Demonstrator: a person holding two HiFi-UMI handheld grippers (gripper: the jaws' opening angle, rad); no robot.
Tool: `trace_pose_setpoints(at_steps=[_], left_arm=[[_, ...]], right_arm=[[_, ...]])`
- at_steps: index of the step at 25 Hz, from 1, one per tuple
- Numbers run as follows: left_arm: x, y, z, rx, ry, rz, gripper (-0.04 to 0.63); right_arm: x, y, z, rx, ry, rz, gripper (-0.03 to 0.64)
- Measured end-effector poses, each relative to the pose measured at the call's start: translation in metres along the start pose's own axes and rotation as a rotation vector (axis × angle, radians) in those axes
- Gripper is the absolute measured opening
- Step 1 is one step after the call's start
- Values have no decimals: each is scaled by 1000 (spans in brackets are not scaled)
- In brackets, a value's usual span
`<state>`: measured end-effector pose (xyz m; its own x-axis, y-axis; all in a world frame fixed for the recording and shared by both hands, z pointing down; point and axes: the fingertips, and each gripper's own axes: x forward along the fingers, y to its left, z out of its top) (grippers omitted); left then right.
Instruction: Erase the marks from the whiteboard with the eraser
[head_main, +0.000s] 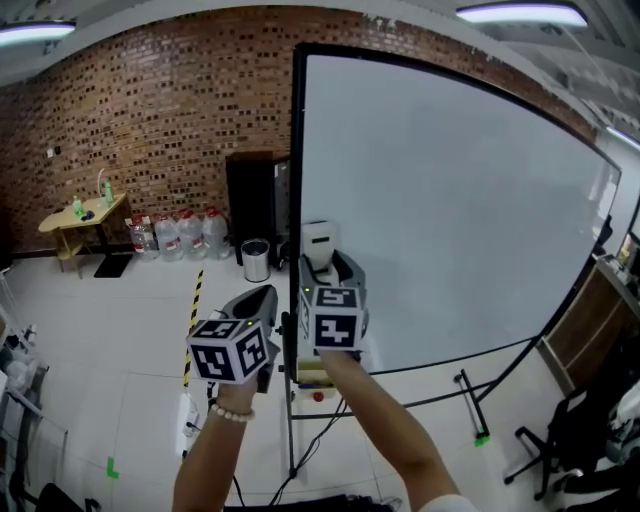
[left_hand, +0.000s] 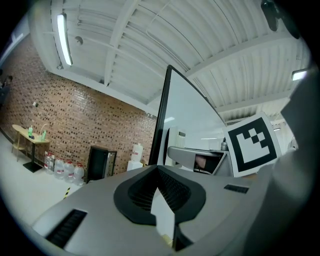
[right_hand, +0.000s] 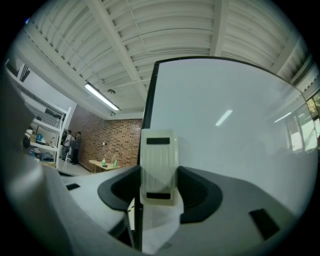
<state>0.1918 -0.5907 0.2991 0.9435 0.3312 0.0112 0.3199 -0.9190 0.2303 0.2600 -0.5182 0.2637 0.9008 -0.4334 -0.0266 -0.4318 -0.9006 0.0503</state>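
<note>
The whiteboard (head_main: 450, 200) is large, black-framed and on a stand, and no marks show on its white face in any view. My right gripper (head_main: 325, 268) is shut on a white ribbed eraser (head_main: 320, 243), held near the board's lower left corner. In the right gripper view the eraser (right_hand: 159, 167) stands upright between the jaws, with the board (right_hand: 230, 130) behind it and its left edge just beside. My left gripper (head_main: 255, 302) hangs left of the board's frame, jaws together and empty. The left gripper view shows the board's edge (left_hand: 162, 125) ahead.
Behind the board stand a black cabinet (head_main: 255, 200), a small bin (head_main: 256, 260) and water bottles (head_main: 180, 235). A small table (head_main: 85, 220) is at the far left by the brick wall. The stand's legs (head_main: 470, 395) spread over the floor; an office chair (head_main: 590, 430) is at right.
</note>
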Motion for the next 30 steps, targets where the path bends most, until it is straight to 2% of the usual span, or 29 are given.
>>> trace_pose_setpoints(at_steps=[8,16,19,30], left_arm=[[-7,24,-5,-17,12,28,-12],[-1,21,-16,-21,27,18,-12],[3,18,-18,-24,33,6,-12],[41,-35,-34,-27,52,-52,-12]], right_arm=[[7,22,-26,18,26,18,252],[3,18,-88,42,81,10,253],[5,18,-95,31,72,11,253],[-13,-61,-88,43,62,-16,252]])
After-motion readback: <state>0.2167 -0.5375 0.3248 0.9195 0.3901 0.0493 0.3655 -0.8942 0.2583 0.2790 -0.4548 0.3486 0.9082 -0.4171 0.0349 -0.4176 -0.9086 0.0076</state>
